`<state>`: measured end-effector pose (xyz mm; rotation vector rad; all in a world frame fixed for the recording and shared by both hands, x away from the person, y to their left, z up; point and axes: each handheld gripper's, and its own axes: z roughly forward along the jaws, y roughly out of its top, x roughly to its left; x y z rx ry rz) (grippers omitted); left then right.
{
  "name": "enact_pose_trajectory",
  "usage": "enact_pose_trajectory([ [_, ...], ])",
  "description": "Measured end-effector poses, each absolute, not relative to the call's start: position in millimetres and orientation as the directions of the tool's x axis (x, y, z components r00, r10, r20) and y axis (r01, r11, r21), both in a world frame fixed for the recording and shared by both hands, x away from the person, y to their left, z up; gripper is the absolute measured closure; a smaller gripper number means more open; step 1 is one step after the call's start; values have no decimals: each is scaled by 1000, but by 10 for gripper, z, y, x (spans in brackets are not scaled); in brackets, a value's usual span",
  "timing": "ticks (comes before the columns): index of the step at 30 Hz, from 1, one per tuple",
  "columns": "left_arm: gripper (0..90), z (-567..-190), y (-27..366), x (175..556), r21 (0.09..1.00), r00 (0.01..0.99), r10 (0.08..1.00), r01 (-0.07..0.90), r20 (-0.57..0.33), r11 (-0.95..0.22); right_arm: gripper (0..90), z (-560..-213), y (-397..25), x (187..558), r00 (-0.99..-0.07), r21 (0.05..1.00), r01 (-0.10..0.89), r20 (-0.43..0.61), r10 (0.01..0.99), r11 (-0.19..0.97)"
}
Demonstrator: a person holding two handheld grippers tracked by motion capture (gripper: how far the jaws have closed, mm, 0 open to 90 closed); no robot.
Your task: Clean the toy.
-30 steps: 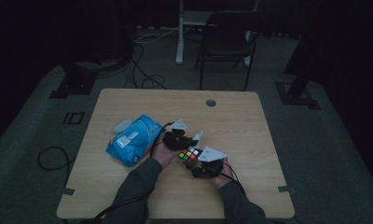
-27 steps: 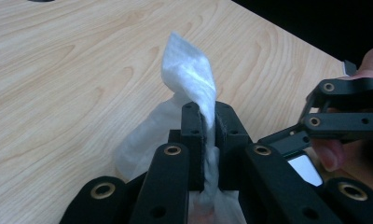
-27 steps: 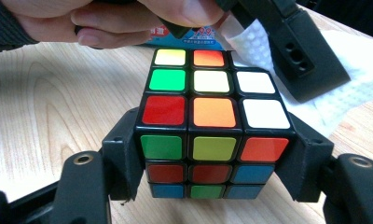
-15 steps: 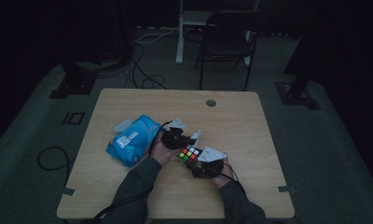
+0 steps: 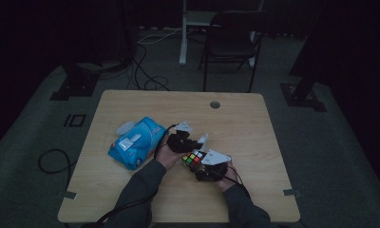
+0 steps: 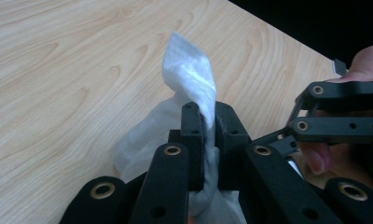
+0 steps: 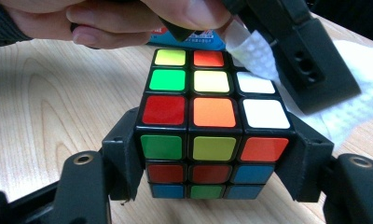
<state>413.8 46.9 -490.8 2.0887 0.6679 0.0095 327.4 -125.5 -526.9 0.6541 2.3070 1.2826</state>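
Rubik's cube with black plastic frame and coloured stickers [image 7: 212, 140] is the thing being cleaned, so each tool has its own job. Going from the left, a blue soft pack of wet wipes [image 5: 132, 142] lies on the light wooden table [image 5: 254, 118], near the hands. The left gripper [image 6: 209, 123] has its jaws closed tight on a white thin wet wipe [image 6: 189, 79], ready for rubbing. The right gripper [image 7: 212, 158] clamps the cube on two sides, keeping it steady near the table's front edge. Its stickers are mixed: red, orange, white, green, yellow, blue.
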Motion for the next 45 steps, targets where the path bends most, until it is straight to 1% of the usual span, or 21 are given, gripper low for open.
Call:
enact_pose_trajectory([
  [16,850,-4844,411,4089,791,864,452,429,-220,-436,342,-5269,-1265,3282,-795,867,200,-129,592,457],
  [34,852,-4772,710,4111,820,827,528,430,-192,-376,342,-5273,-1330,3326,-775,869,226,-113,621,440],
  [45,852,-4813,860,4037,821,817,549,432,-179,-374,342,-5222,-1477,3391,-732,889,260,-73,677,376],
])
